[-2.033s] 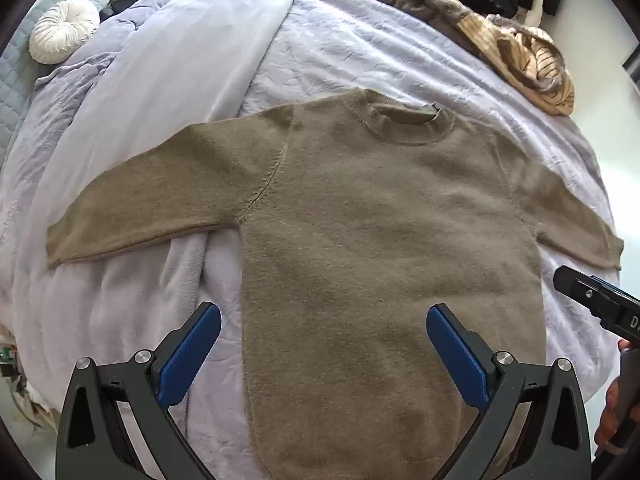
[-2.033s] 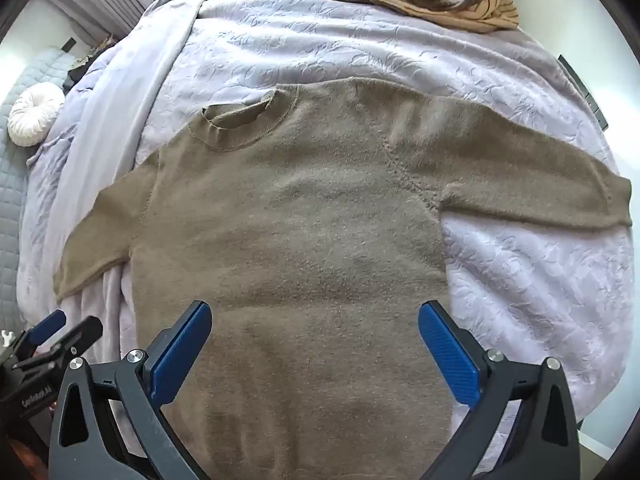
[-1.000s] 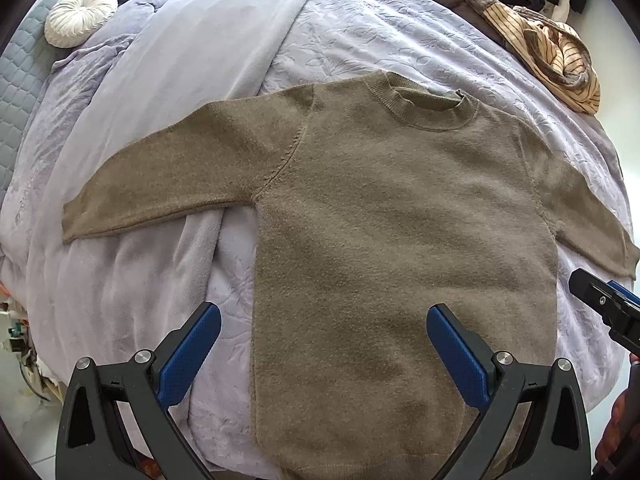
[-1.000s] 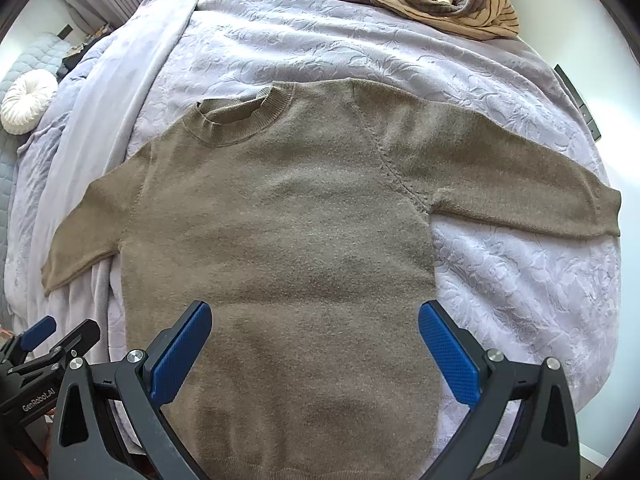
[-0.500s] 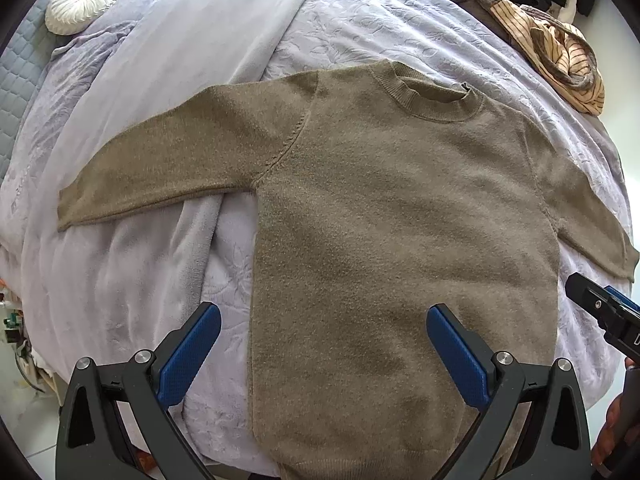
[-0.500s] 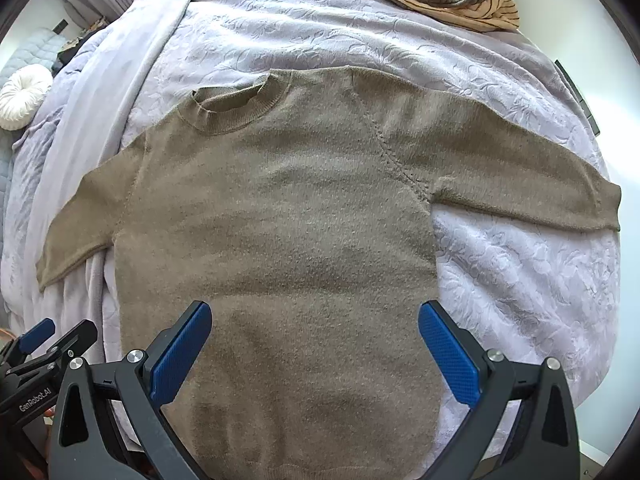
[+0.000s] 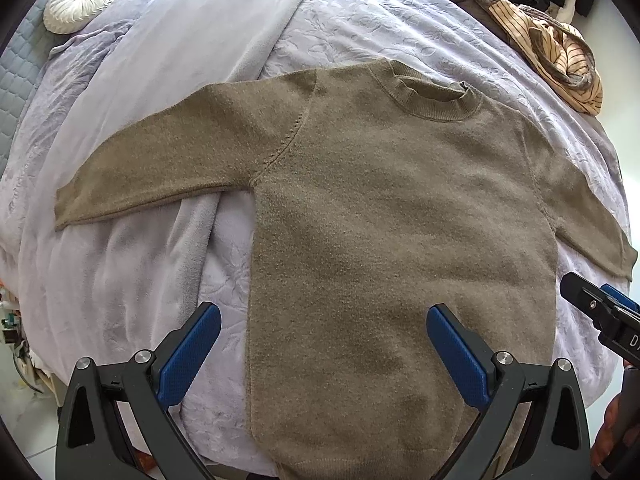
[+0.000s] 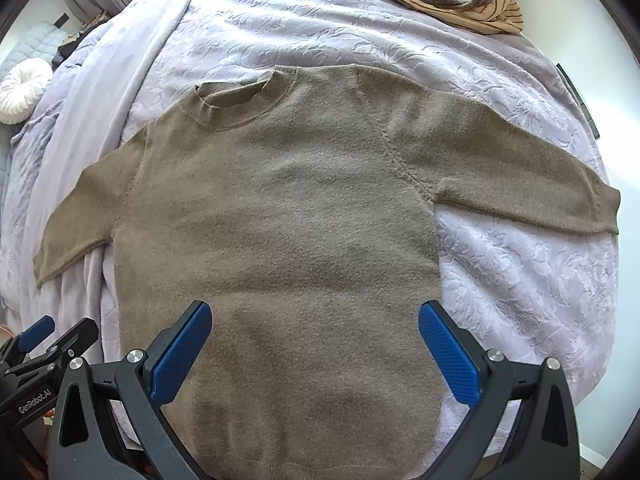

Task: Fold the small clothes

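An olive-brown knit sweater [image 7: 400, 220] lies flat and face up on the lilac bed cover, sleeves spread out to both sides, collar at the far end. It also shows in the right wrist view [image 8: 280, 232]. My left gripper [image 7: 324, 344] is open and empty, hovering above the sweater's lower left part near the hem. My right gripper [image 8: 314, 340] is open and empty above the sweater's lower body. Each gripper shows at the edge of the other's view: the right one [image 7: 600, 312], the left one [image 8: 44, 340].
The lilac bed cover [image 8: 520, 280] lies around the sweater, with a smoother blanket [image 7: 180, 60] on the left. A pile of striped and dark clothes [image 7: 552, 40] sits at the far right. A round white cushion [image 7: 80, 0] is far left. The bed's near edge is below the hem.
Both grippers have drifted slightly, so the sweater sits a little differently in each view. The sweater itself has not moved. Both grippers stay open.
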### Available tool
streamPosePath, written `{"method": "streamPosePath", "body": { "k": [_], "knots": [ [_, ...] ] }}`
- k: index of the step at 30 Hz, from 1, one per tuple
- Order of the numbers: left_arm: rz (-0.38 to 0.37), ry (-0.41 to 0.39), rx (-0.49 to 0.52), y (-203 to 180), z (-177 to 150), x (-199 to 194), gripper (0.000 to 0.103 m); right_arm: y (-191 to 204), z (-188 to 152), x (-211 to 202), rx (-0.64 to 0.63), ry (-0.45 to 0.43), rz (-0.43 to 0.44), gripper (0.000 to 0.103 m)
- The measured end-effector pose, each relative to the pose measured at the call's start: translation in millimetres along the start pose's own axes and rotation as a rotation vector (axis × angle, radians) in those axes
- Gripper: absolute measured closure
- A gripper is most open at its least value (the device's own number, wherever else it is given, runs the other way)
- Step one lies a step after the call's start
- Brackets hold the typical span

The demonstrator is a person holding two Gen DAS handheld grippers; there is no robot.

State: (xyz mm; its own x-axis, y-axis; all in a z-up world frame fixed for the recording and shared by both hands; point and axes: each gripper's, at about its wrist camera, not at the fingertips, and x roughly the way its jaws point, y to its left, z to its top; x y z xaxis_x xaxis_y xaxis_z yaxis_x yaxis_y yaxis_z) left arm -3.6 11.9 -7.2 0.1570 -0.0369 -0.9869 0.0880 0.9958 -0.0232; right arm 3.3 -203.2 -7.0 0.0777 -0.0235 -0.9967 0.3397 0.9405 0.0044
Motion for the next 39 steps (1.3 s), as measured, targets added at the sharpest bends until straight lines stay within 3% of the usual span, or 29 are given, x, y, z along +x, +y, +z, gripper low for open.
{"method": "streamPosePath", "body": {
  "k": [8, 23, 39],
  "knots": [
    [0.000, 0.021, 0.000, 4, -1, 6, 0.000, -1, 1, 0, -0.005, -0.002, -0.002, 0.000],
    [-0.031, -0.009, 0.033, 16, -2, 11, 0.000, 13, -8, 4, 0.012, 0.006, -0.025, 0.000],
    [-0.126, 0.001, 0.018, 39, -5, 30, 0.000, 38, -16, 6, -0.011, -0.010, -0.052, 0.000]
  ]
}}
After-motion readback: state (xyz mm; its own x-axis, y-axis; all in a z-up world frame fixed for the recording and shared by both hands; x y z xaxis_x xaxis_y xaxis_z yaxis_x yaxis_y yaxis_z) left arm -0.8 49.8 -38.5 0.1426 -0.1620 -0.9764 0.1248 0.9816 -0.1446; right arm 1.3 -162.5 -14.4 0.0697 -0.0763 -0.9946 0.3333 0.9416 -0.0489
